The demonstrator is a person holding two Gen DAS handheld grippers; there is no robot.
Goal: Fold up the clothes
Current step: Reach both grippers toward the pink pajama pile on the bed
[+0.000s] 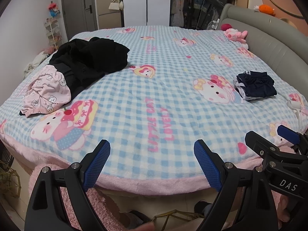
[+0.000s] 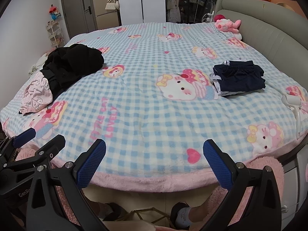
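Note:
A heap of black clothes lies on the left of the bed, partly over a crumpled pink printed garment. On the right sits a folded navy garment stacked on a white one. My left gripper hovers open over the bed's near edge with nothing between its blue pads. My right gripper is open and empty too, beside the left one; it shows at the right of the left wrist view, and the left gripper shows at the left of the right wrist view.
The bed carries a blue-checked cartoon-cat blanket with a pink border. A pink plush toy lies by the grey headboard. A white lint roller rests at the right edge. A person's slippered feet stand below.

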